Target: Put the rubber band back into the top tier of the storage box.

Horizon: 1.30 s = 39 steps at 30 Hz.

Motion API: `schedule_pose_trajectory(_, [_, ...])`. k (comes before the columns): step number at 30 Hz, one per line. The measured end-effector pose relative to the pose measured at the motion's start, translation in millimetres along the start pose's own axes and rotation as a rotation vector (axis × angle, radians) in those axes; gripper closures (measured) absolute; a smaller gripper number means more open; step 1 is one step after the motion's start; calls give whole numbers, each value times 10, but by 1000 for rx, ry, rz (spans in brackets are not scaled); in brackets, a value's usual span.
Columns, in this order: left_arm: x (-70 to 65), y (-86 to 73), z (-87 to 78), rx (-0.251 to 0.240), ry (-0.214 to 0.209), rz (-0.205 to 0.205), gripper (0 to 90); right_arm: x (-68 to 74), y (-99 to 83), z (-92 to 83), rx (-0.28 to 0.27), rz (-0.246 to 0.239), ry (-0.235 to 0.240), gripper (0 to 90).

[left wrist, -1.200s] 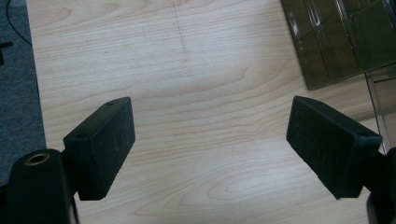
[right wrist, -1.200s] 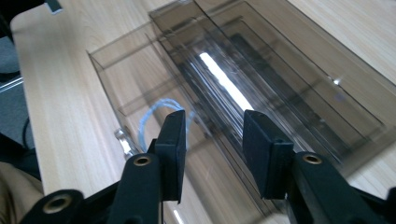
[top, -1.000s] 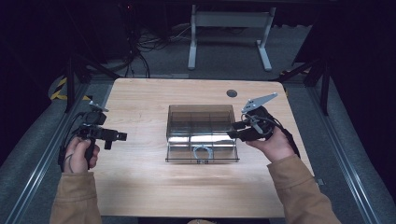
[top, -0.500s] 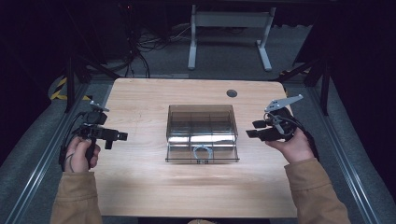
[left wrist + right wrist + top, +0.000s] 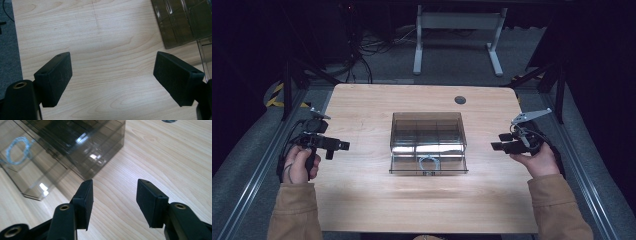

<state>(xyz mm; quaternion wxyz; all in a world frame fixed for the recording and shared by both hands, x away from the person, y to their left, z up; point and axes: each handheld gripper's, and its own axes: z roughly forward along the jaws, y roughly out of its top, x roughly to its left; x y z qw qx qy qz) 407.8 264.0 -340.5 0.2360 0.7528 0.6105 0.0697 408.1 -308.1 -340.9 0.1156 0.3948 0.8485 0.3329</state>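
A smoky transparent drawer box point(image 5: 428, 129) stands in the middle of the wooden table point(image 5: 362, 200). Its front drawer point(image 5: 428, 166) is pulled out toward me, and a pale blue ring point(image 5: 429, 161) lies in it. My left gripper point(image 5: 337, 150) is held over the table's left part, well apart from the box, open and holding nothing. In the left gripper view its jaws point(image 5: 112, 72) spread wide over bare wood, with the box corner point(image 5: 180, 20) at upper right. My right gripper point(image 5: 500, 141) hovers right of the box, open. In the right gripper view its jaws point(image 5: 115, 195) face the box point(image 5: 82, 142), drawer point(image 5: 32, 177) and ring point(image 5: 18, 150).
A round dark grommet hole point(image 5: 460, 100) sits near the table's far edge. Beyond the table stand a white desk frame point(image 5: 457, 30) and floor cables point(image 5: 362, 50). Bare wood lies on both sides of the box and in front of it.
My right gripper has drawn back from the box's right side, out toward the table's right edge. The left gripper and the box have stayed put.
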Motion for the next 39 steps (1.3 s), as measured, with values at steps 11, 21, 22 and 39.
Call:
schedule_pose_trajectory(11, [-6, 1, -4, -1, -6, 5, 164, -121, -281, 202, 15, 4, -21, 460])
schedule_pose_trajectory(21, [4, 5, -5, -4, -4, -1, 164, -178, -443, 420, 76, 25, -40, 455])
schedule_pose_trajectory(22, [4, 6, -4, -3, -6, 1, 164, -177, -453, 440, 85, 28, -40, 456])
schedule_pose_trajectory(39, [2, 4, 14, -5, -5, 4, 164, -179, -562, 657, 153, 30, -85, 460])
